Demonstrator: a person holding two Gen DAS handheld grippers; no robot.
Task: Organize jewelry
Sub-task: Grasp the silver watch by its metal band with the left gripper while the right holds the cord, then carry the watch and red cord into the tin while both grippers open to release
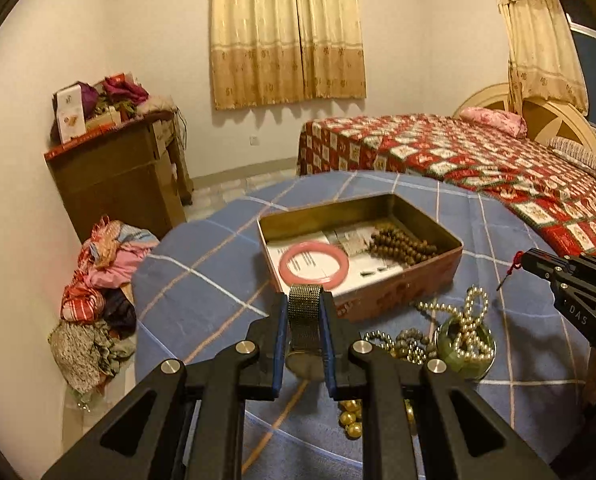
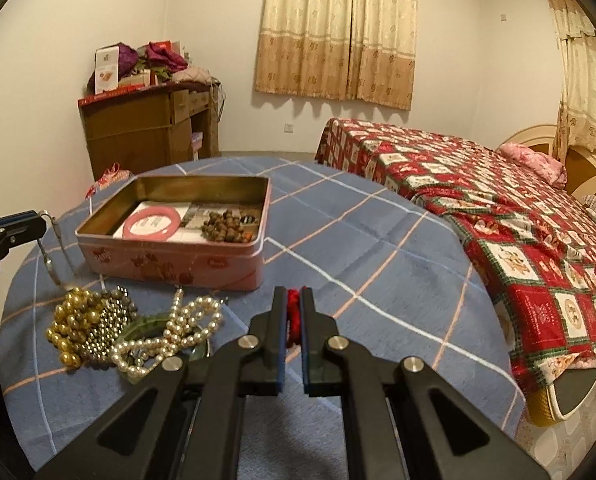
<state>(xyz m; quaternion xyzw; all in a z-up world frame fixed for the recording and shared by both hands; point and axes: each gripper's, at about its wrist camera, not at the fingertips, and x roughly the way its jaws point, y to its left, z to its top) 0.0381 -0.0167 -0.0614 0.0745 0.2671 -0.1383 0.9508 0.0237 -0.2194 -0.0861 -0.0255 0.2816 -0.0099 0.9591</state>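
A pink tin box (image 1: 418,280) (image 2: 170,264) stands open on the blue checked table. Inside lie a pink bangle (image 1: 313,264) (image 2: 152,222) and brown wooden beads (image 1: 402,245) (image 2: 224,228). My left gripper (image 1: 304,304) is shut on a watch with a metal mesh band (image 1: 304,320), held above the table just in front of the tin. My right gripper (image 2: 294,300) is shut on a red cord piece (image 2: 294,312), to the right of the tin. A pile of pearl strands (image 2: 170,336) (image 1: 472,320), gold beads (image 2: 72,320) and a green bangle (image 1: 458,350) lies on the table.
The round table (image 2: 378,272) has a blue checked cloth. A bed with a red patterned quilt (image 2: 498,200) stands to the right. A wooden desk with clutter (image 1: 118,160) stands at the far left wall. A heap of clothes (image 1: 98,300) lies on the floor.
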